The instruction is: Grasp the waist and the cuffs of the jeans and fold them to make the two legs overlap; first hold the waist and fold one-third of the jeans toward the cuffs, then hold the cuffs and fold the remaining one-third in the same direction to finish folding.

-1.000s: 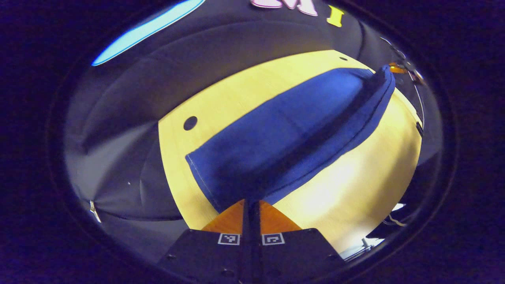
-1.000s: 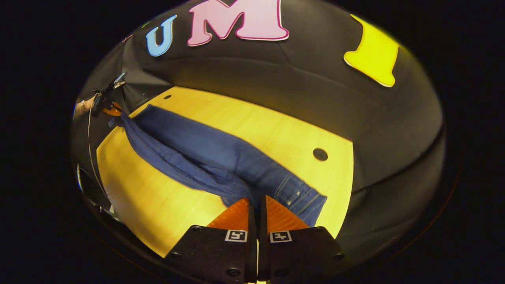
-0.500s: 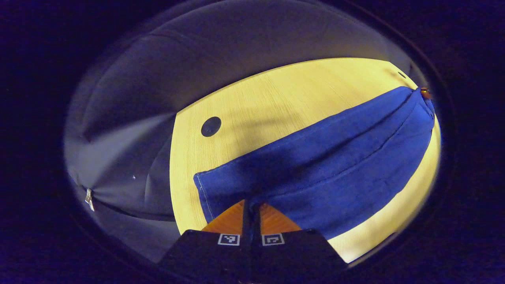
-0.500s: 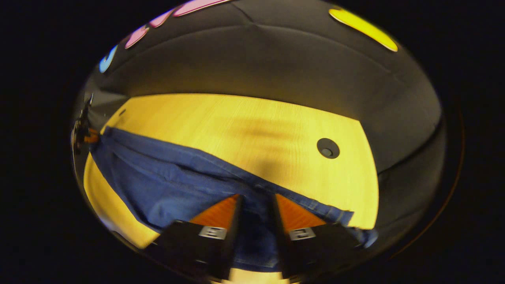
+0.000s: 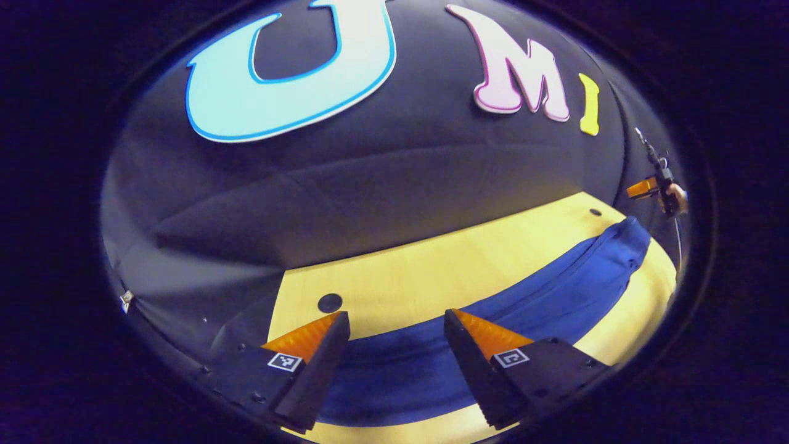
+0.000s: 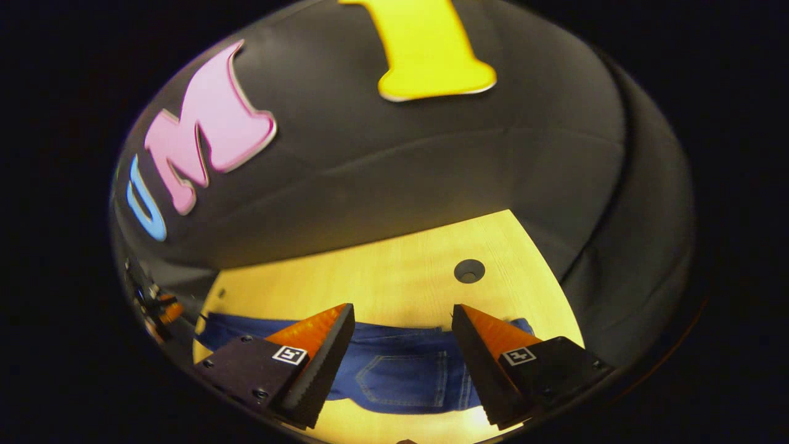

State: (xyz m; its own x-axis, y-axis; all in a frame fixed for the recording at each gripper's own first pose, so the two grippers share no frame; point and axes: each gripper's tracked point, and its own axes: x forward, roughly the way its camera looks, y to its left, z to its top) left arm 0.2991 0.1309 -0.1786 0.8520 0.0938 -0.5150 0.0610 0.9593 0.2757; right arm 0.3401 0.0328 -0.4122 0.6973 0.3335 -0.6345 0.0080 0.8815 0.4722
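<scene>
Jeans (image 5: 493, 314) lie flat on the yellow table (image 5: 431, 271), under both wide-open tongs: left gripper (image 5: 397, 320), right gripper (image 6: 400, 314). A round hole (image 6: 469, 271) sits just past the right one.

The blue jeans (image 5: 493, 320) lie flat on the worktop (image 5: 431, 271), folded lengthwise into one long strip, back pocket up, stretching beneath both sets of parted jaws.

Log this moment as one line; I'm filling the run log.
stage: legs overlapped | blue denim jeans: flat on yellow wooden table | left gripper: open, above jeans | right gripper: open, above jeans
</scene>
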